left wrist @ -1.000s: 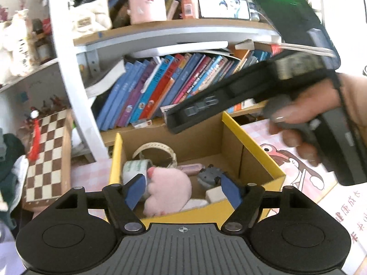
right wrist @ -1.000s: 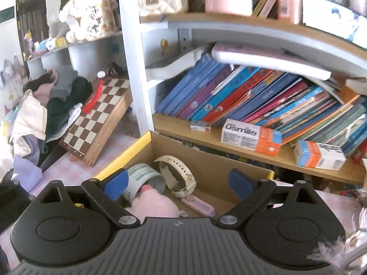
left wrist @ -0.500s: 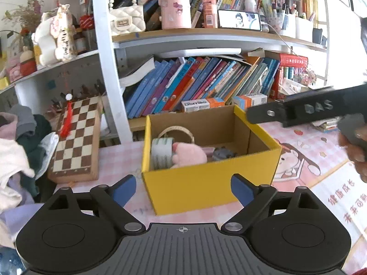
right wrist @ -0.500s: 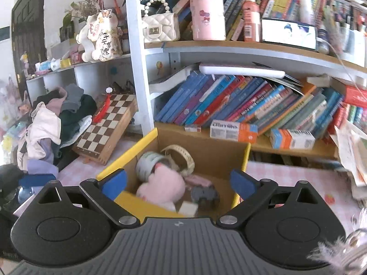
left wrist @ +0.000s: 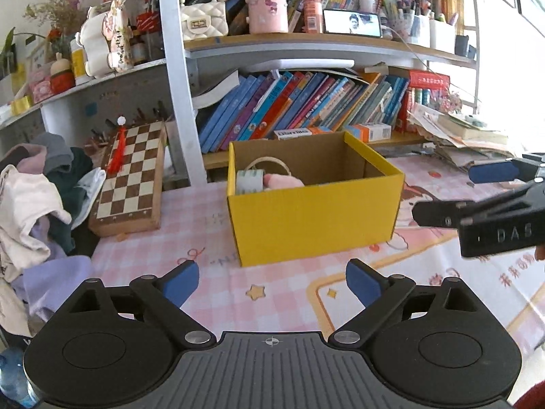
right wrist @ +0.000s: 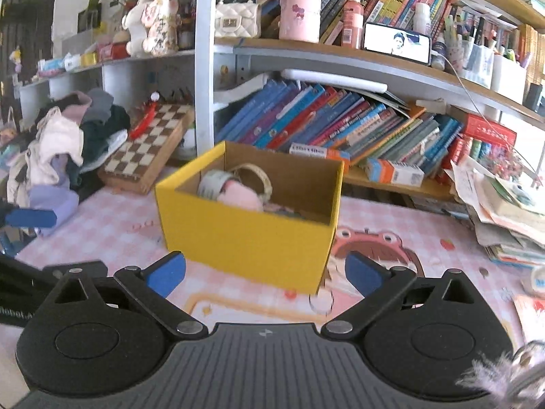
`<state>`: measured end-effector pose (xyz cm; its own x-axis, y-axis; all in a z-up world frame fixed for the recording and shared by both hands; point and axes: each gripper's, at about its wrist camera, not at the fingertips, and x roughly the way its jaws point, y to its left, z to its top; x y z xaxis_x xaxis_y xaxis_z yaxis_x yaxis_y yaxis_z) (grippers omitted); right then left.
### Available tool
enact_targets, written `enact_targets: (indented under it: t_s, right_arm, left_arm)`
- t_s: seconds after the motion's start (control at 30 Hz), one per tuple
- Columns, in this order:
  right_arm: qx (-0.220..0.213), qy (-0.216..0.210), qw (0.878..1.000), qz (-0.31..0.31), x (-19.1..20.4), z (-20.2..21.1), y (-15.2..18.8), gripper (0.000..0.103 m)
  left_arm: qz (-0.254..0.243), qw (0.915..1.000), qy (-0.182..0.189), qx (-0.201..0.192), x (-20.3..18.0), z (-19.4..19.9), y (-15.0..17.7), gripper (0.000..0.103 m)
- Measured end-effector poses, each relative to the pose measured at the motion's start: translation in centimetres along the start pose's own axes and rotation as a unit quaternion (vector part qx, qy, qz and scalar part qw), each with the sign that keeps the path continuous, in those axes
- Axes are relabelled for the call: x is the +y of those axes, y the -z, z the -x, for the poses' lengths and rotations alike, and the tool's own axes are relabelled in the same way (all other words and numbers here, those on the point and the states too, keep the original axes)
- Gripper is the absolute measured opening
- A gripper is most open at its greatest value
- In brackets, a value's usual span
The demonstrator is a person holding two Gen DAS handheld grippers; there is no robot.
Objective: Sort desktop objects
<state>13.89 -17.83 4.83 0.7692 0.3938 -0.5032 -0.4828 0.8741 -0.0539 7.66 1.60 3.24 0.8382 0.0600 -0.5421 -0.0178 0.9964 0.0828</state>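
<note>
Both wrist views (low, near) share the yellow box [left wrist: 313, 218].

Yellow box [left wrist: 316, 218], pink checked tablecloth [left wrist: 211, 238], brown-and-white chessboard [left wrist: 131, 173].

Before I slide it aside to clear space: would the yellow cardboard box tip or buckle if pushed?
The yellow cardboard box looks broad and low, so tipping seems unlikely. Its thin corrugated walls may flex. Contents such as the tape roll look light, so it probably slides easily.

Box [left wrist: 313, 218] right of chessboard [left wrist: 131, 177]
</note>
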Motion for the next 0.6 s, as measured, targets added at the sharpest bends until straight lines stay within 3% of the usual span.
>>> enact_targets:
  t_s: [0.6]
  right_arm:
    - [0.056,0.043,0.997,-0.017,4.2,2.8,6.0,0.103]
  left_arm:
    - [-0.007,0.9995,0.003,0.03,0.3,2.0,3.8,0.096]
